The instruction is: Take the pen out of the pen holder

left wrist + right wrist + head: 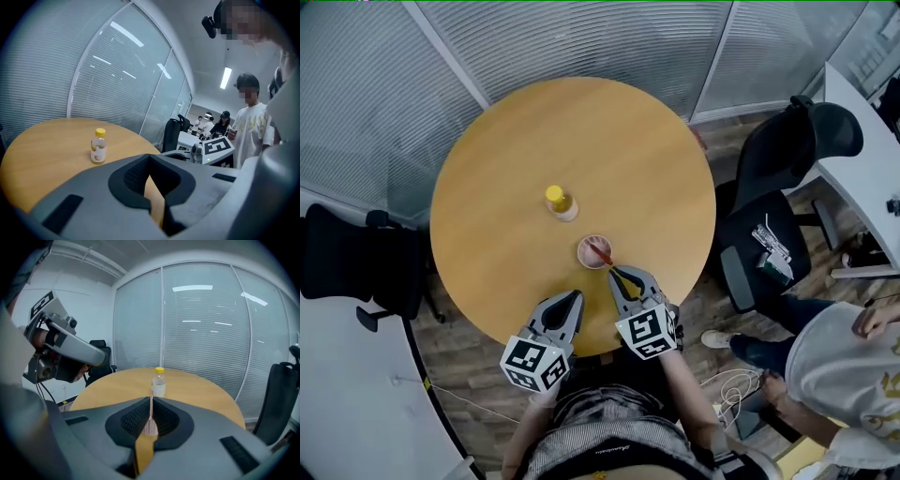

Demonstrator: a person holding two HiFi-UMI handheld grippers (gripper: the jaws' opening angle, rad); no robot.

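**A:** How far along is the job looking?

**B:** Barely started, I'd judge. The pen (150, 408) is sitting in the pen holder (150, 427), just beyond the tips of the right gripper (150, 398). Its lower end is resting down inside the cup, so nothing is out yet.

**A:** Are the right fingers (136, 420) gripping anything?

**B:** They are closing almost together, with only a thin slit between them. The upper end of the pen is running up into that slit, so they appear to be pinching it at the tips. The lift and the carry away from the holder are what is left.

**A:** And the other hand?

**B:** The left gripper (149, 157) is hanging back beside the right one, nearer the person. Its fingers (136, 176) are meeting at the tips and holding nothing. Only the bare counter (47, 150) is showing through the hollow between them.

**A:** Which way is the pen pointing?

**B:** It is leaning, not standing upright. Its long axis is slanting from the holder's far side up toward the right fingertips, so the top end is pointing back at those fingers. A bottle (159, 382) is standing well beyond the holder, straight ahead of the same fingers and clear of the pen.
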